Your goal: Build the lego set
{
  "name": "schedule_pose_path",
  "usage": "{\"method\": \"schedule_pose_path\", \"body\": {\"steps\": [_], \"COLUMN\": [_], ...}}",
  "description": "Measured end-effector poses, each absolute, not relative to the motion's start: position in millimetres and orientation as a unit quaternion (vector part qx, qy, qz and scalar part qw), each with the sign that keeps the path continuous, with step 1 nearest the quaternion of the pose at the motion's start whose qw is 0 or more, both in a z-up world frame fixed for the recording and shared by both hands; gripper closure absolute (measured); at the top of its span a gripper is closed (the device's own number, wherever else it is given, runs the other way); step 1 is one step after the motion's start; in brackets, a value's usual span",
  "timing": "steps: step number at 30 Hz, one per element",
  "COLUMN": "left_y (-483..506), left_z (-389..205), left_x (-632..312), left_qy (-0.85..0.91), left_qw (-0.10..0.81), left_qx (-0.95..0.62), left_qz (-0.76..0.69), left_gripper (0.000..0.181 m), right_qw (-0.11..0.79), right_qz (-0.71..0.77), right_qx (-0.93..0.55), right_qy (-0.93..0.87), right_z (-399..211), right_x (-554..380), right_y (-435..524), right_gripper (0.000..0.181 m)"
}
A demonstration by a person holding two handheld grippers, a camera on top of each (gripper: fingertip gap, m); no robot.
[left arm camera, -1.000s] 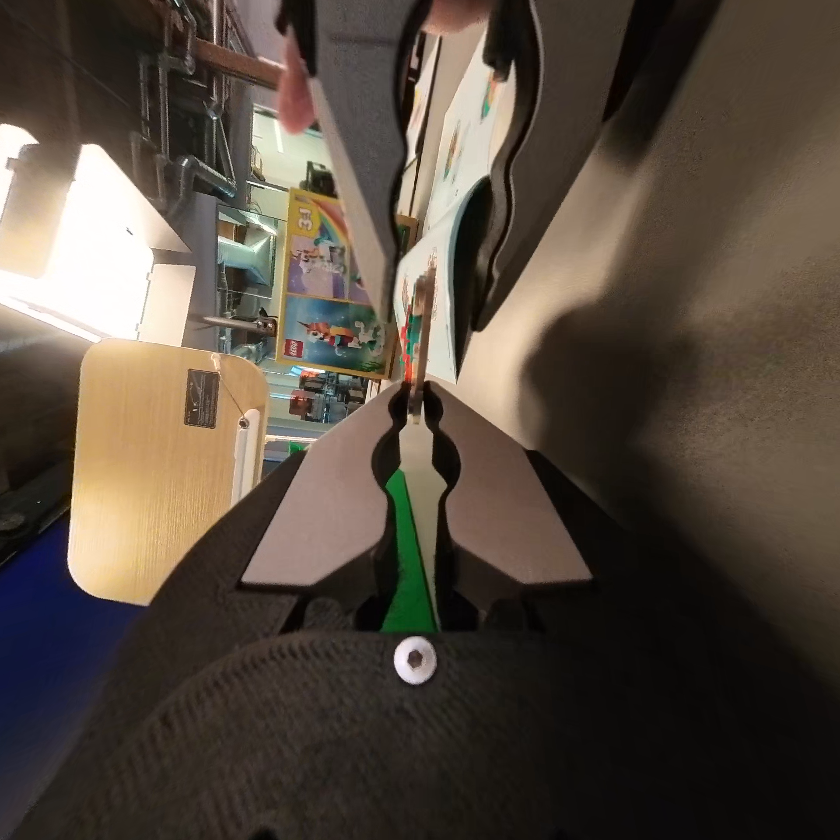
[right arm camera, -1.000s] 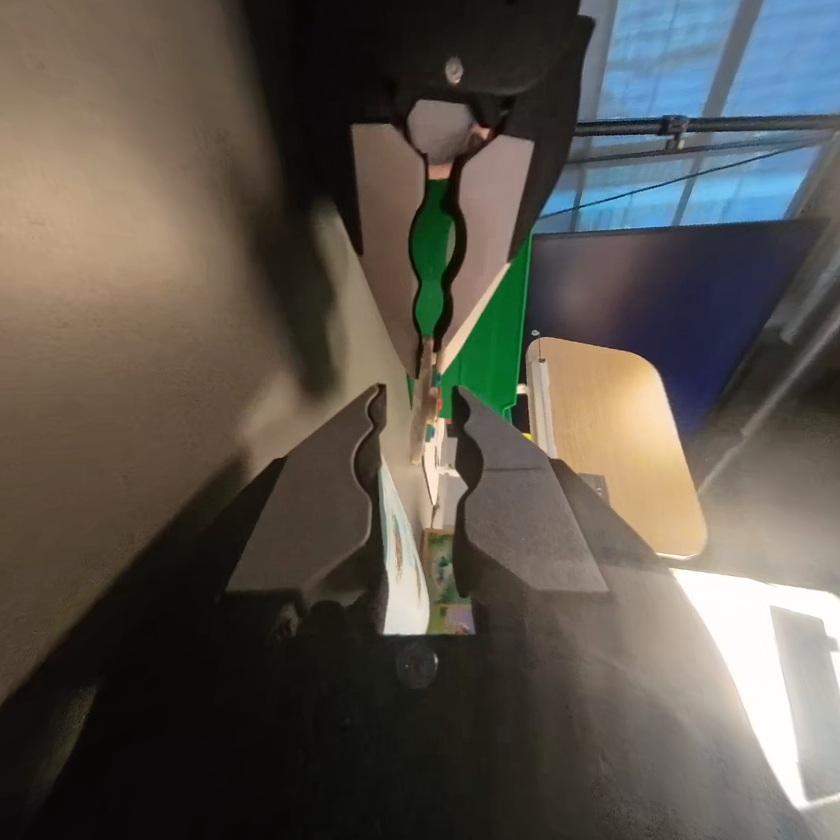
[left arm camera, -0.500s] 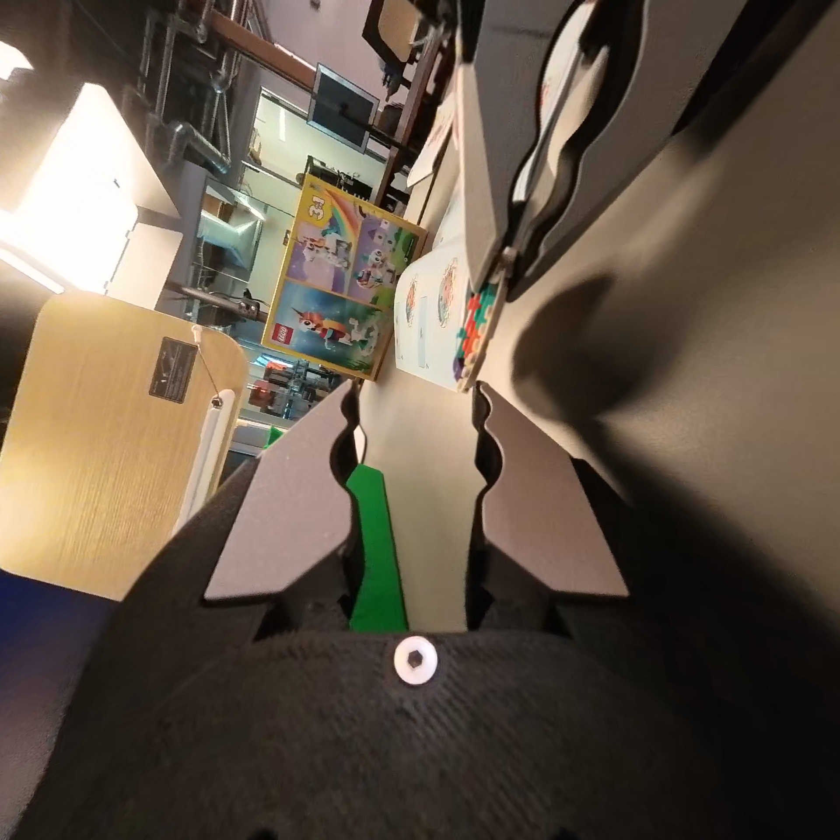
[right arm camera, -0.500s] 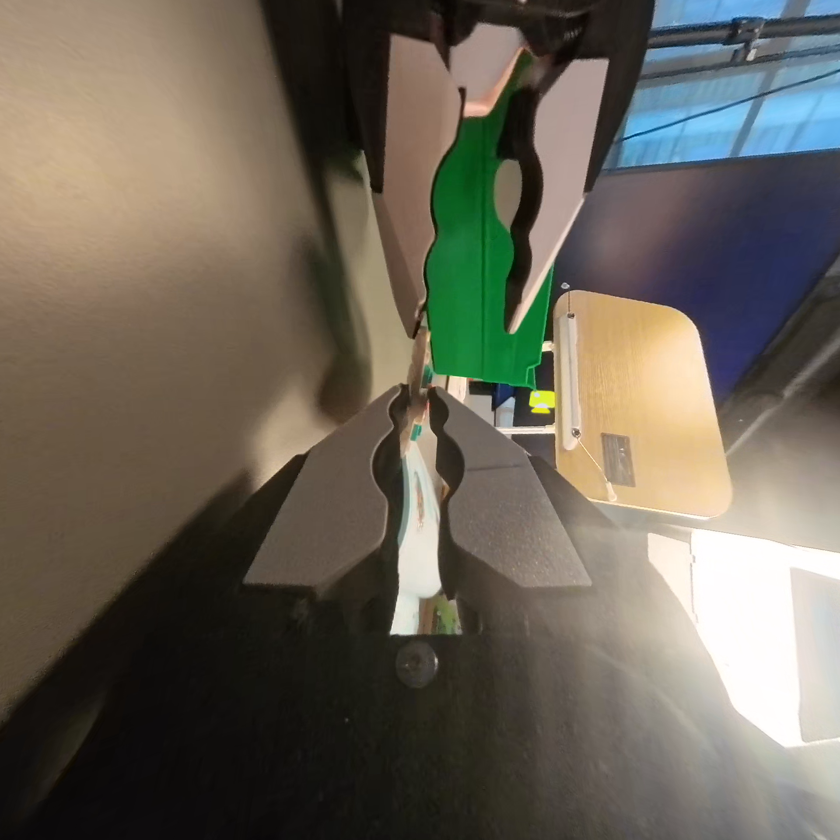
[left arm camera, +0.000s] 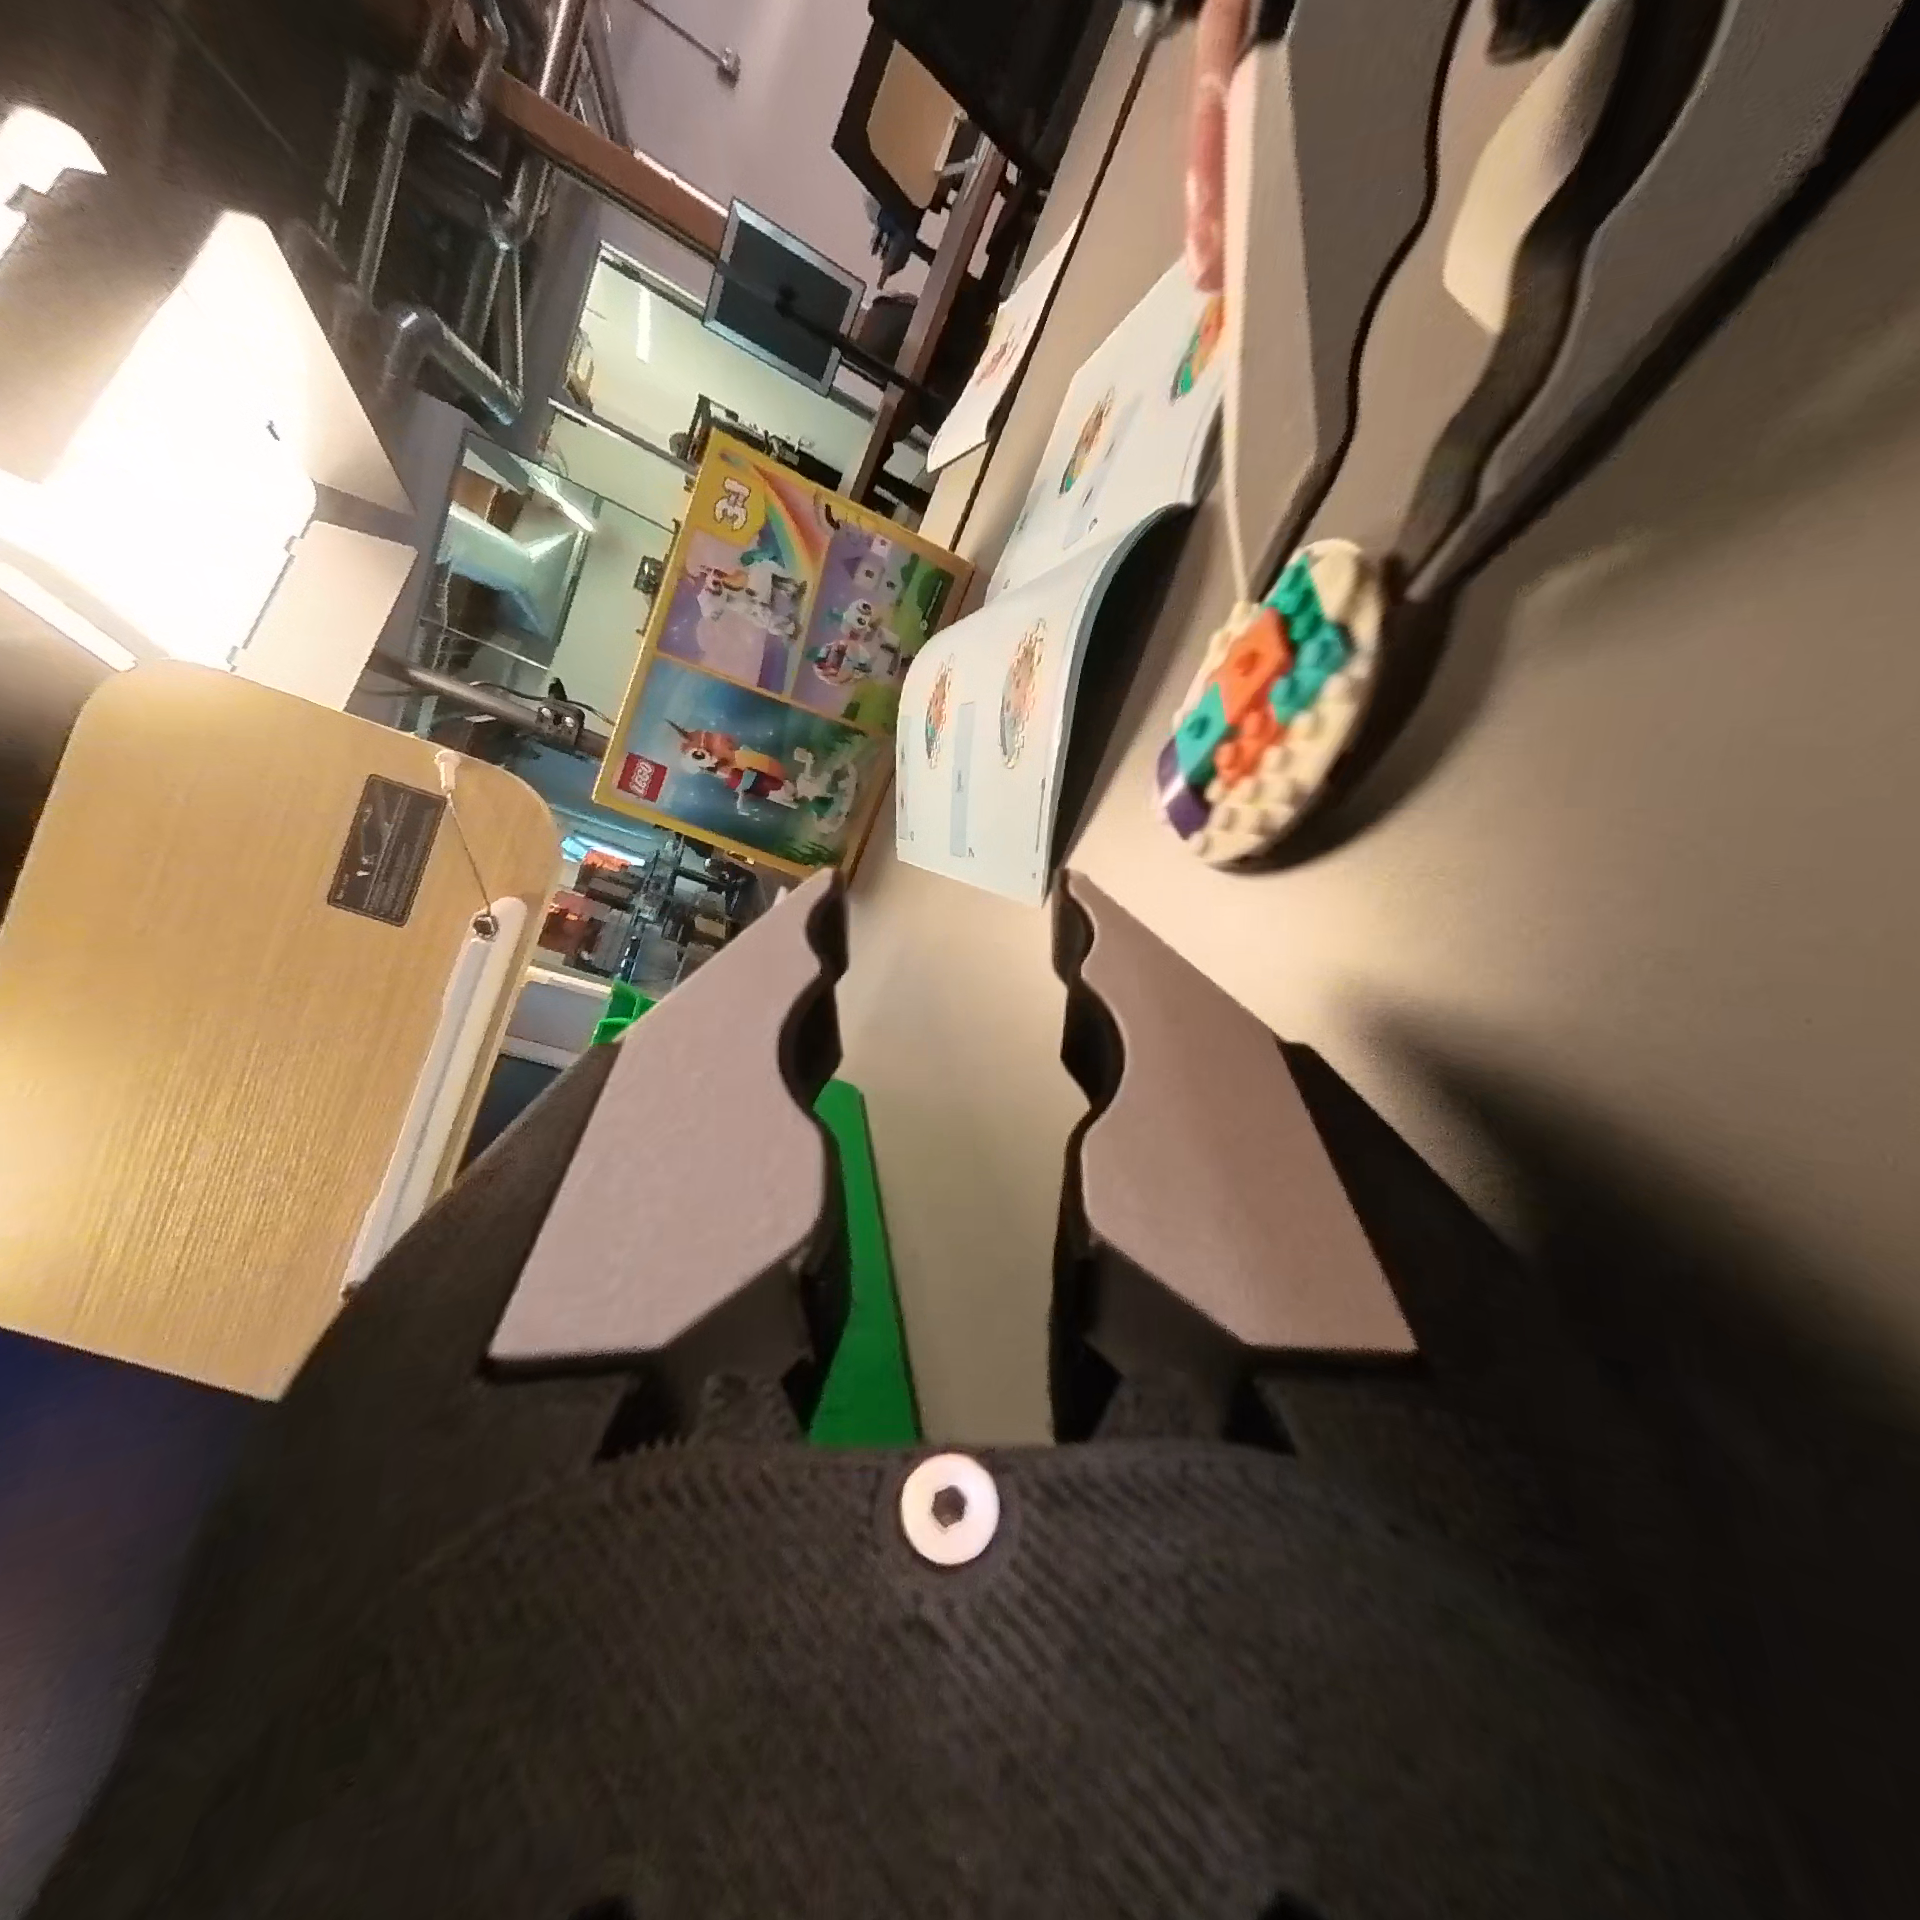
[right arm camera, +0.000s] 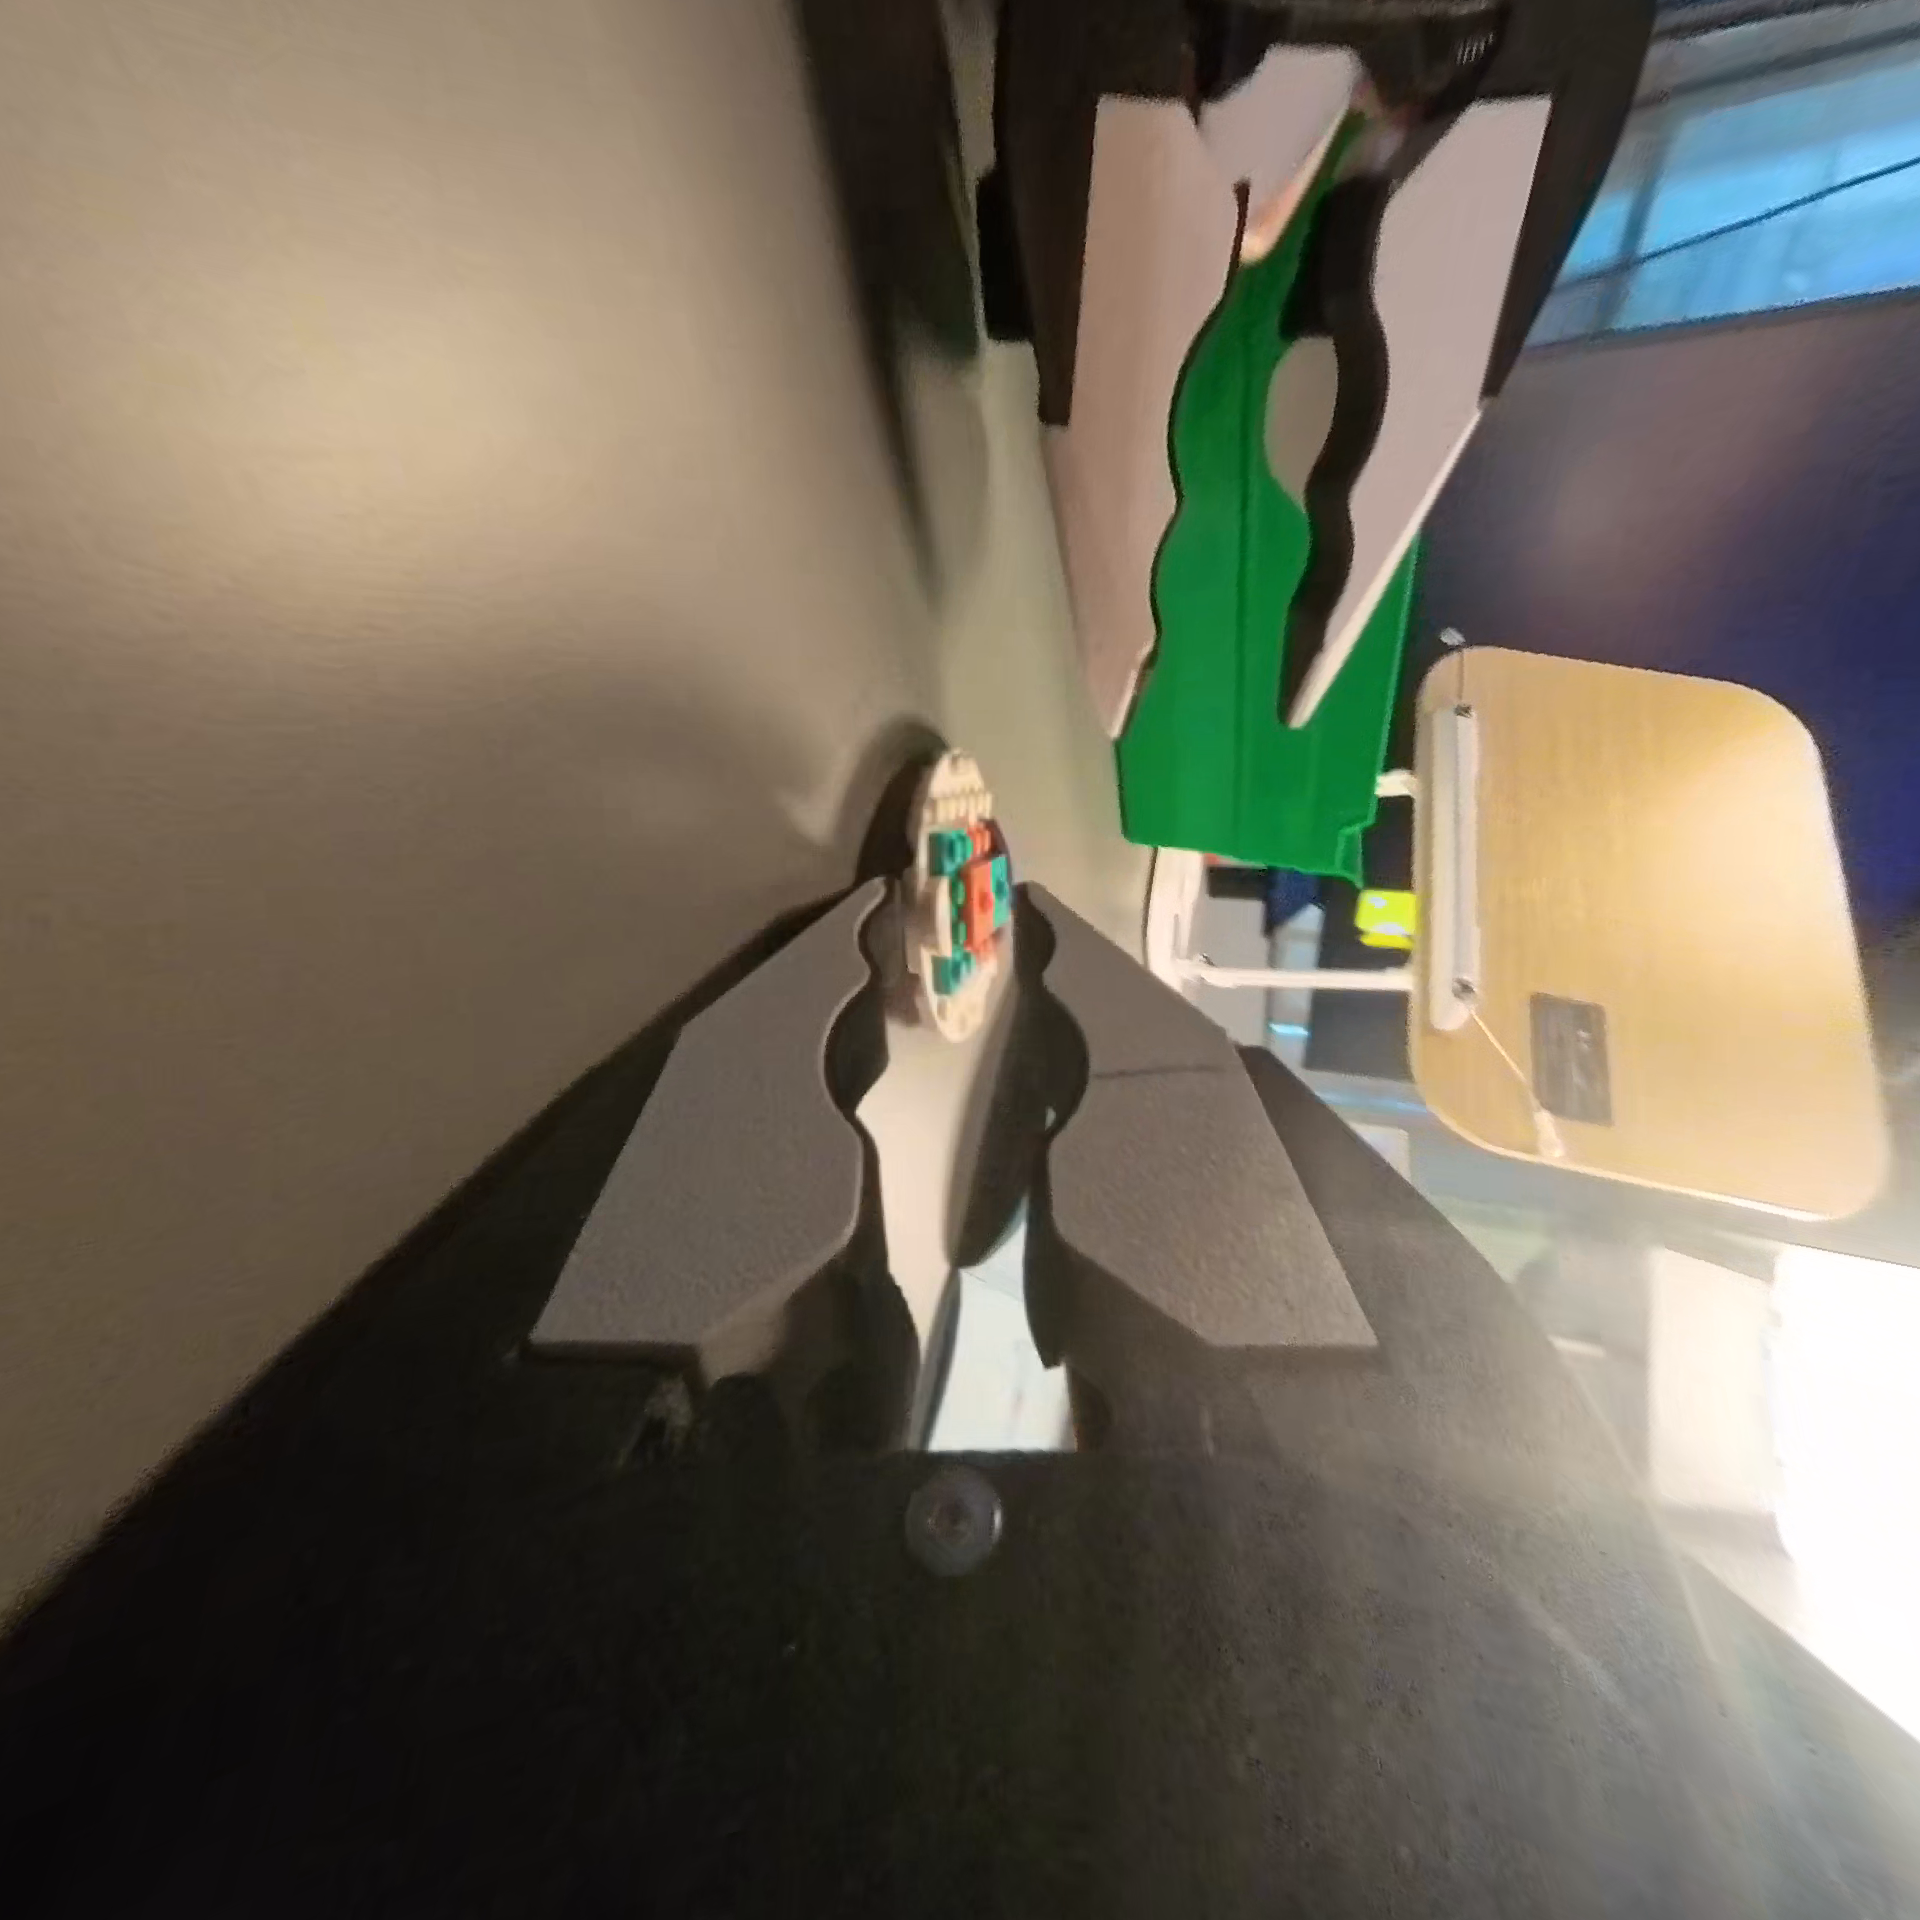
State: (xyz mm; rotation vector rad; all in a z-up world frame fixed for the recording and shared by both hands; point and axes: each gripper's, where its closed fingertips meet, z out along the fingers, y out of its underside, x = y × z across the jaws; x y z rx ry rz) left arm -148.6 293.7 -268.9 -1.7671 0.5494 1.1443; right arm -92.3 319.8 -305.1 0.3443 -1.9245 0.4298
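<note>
A round cream lego plate (left arm camera: 1278, 717) with teal, orange and purple pieces on it rests on the grey table (left arm camera: 1558, 935), studs showing. My right gripper (right arm camera: 961, 899) has its jaws apart around the plate's (right arm camera: 961, 904) edge, and the plate sits loosely between the tips. In the left wrist view the right gripper (left arm camera: 1325, 582) comes in from above, tips at the plate's far edge. My left gripper (left arm camera: 945, 914) is open and empty, a short way back from the plate. It also shows in the right wrist view (right arm camera: 1210, 717).
An open instruction booklet (left arm camera: 997, 727) lies beside the plate, with a loose sheet (left arm camera: 997, 384) beyond. The lego box (left arm camera: 779, 665) stands behind it. A green board (right arm camera: 1226, 623) lies under the left gripper. A wooden panel (left arm camera: 208, 987) stands off the table's edge.
My left gripper let go of the plate, opened and drew back. My right gripper closed on the plate, then widened its jaws; the plate now shows its face on the table.
</note>
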Motion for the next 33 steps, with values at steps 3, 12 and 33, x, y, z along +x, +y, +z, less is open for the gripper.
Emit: {"method": "schedule_pose_path", "body": {"steps": [3,12,33], "left_y": [295,295,210], "left_z": [-269,-262,-148], "left_x": [-145,-146,-102], "left_qy": [0.229,0.212,0.088], "left_qw": [0.471,0.495,0.698], "left_qx": [-0.717,-0.717,-0.681], "left_qz": [0.46,0.443,0.202], "left_gripper": [0.146,0.147,0.149], "right_qw": [0.51,0.426,0.665], "right_qz": [0.217,0.342,0.378], "right_qx": [0.132,0.005,-0.303], "right_qy": [-0.821,-0.837,-0.568], "right_z": [-302,-285,-199], "right_x": [-82,-73,-115], "right_y": [320,340,488], "right_gripper": [0.148,0.131,0.151]}}
